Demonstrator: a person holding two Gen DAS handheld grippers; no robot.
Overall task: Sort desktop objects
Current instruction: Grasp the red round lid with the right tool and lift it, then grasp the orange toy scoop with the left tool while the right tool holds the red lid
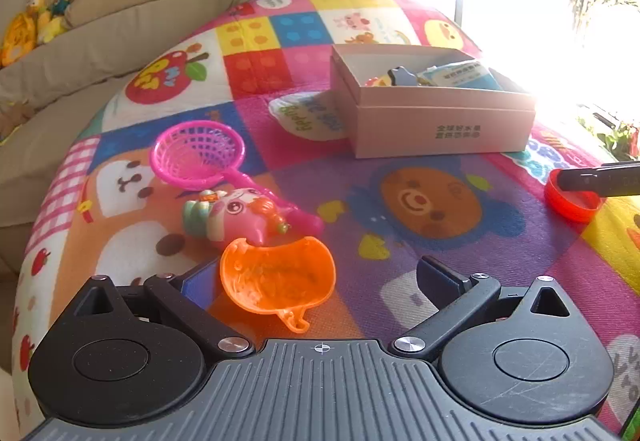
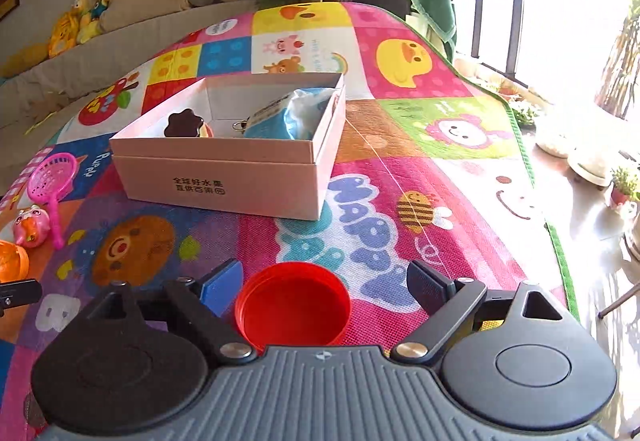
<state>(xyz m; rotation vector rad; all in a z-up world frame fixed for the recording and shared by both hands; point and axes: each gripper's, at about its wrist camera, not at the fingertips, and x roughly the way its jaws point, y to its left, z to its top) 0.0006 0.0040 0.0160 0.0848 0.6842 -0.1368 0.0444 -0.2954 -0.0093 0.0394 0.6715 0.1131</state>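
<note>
the red cap (image 2: 293, 304) sits in front of the box (image 2: 224, 177), between the wide-apart fingers of the right gripper (image 2: 320, 287), light, hard and slippery, so squeeze its round sides.

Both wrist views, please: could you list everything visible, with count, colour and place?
cardboard box: one, pale pink-white, open, on the mat's far half
items in the box: a dark flower-shaped piece and a blue-and-white packet
toy net: one, pink, left of the box
pink toy figure: one, lying across the net's handle
orange shell-shaped mould: one, between the left gripper's fingers
red lid: one, rim up, between the right gripper's fingers
play mat: one, multicoloured cartoon print
sofa: beige, behind, carrying plush toys
left gripper: black, open
right gripper: black with a blue pad, open around the lid
</note>
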